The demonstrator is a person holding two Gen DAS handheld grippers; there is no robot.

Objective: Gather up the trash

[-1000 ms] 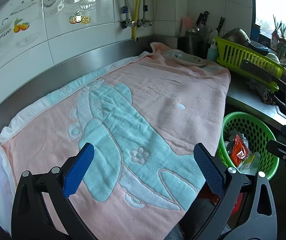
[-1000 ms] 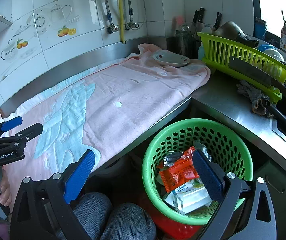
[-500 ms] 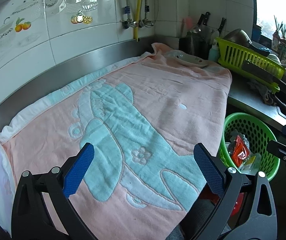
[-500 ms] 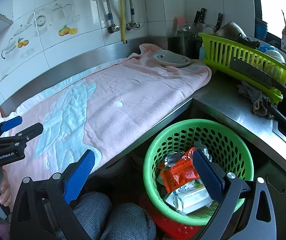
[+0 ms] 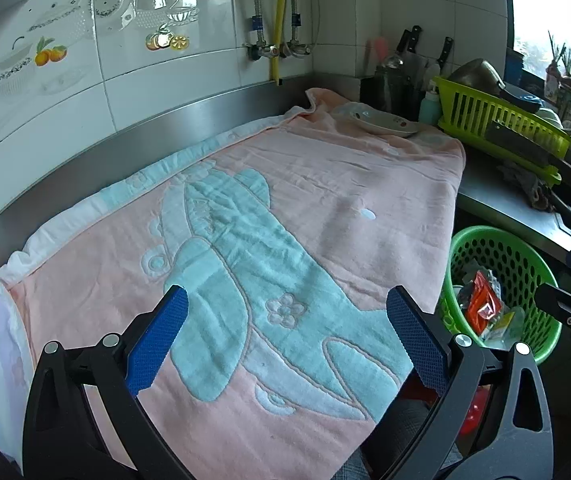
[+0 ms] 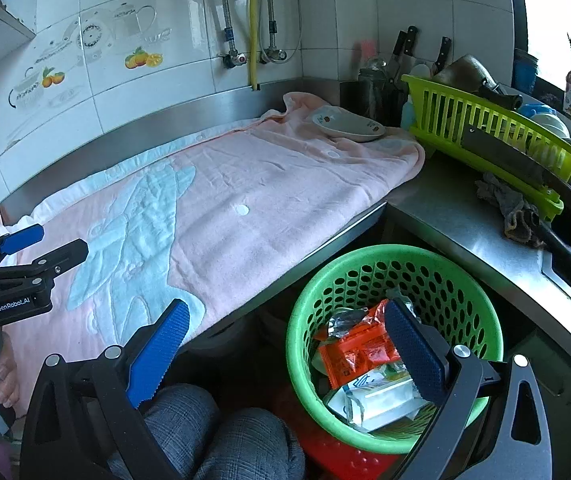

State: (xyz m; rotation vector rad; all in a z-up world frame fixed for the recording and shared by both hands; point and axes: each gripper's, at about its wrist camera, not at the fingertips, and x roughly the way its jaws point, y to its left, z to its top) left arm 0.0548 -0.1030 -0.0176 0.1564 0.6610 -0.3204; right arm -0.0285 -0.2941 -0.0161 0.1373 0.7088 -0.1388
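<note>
A green perforated basket (image 6: pixel 365 268) stands below the counter's front edge, holding an orange wrapper (image 6: pixel 355 354), a white packet (image 6: pixel 377 398) and a silvery wrapper (image 6: pixel 341 318). My right gripper (image 6: pixel 285 350) hovers open just above and in front of the basket, with nothing between its blue pads. My left gripper (image 5: pixel 287 334) hangs open and empty over the pink towel (image 5: pixel 305 208) on the counter. The basket (image 5: pixel 525 256) with its orange wrapper (image 5: pixel 483 306) lies at the right of the left wrist view. The left gripper (image 6: pixel 41 248) is also seen in the right wrist view.
A white dish (image 6: pixel 345 124) rests on the towel's far end. A yellow-green dish rack (image 6: pixel 485 124) with a cleaver and pots stands at the right, a grey rag (image 6: pixel 509 204) beside it. Knives (image 6: pixel 401 48) stand in the corner. A person's knees (image 6: pixel 213 432) are below.
Both views have shifted very slightly; the grippers stay open and the trash in the basket has not moved.
</note>
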